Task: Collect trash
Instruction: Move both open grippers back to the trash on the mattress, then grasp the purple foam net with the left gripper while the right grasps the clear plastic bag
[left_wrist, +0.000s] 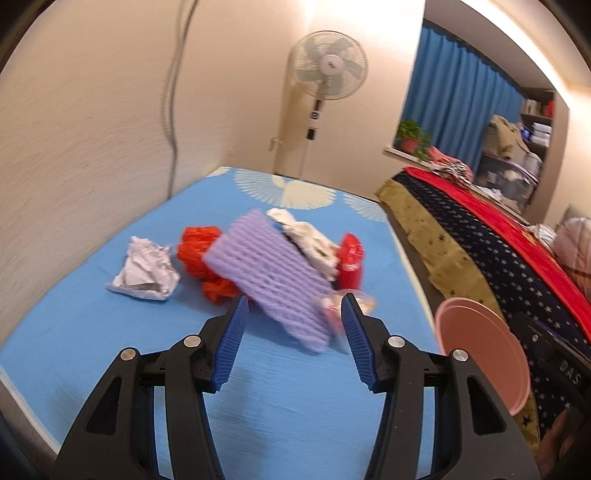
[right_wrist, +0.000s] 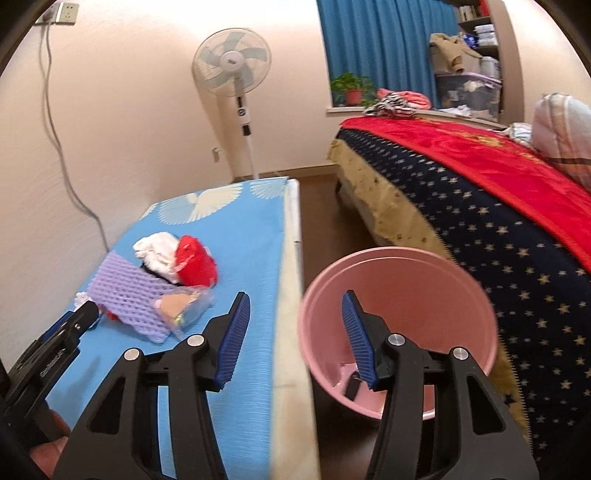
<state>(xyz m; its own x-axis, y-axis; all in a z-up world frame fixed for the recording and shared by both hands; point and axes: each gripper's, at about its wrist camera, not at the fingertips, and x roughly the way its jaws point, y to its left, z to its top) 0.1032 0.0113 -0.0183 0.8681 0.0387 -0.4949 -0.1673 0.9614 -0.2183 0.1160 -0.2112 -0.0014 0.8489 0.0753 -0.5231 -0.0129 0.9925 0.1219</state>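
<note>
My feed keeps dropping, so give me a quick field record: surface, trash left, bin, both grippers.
surface: blue mat
trash left: purple foam net, crumpled white paper, red plastic bag, white wrapper, red bottle, clear packet
bin: pink bucket on the floor between mat and bed, something small and dark inside
left gripper: jaws apart, nothing held, aimed at the foam net
right gripper: jaws apart, empty, over the bucket rim
</note>
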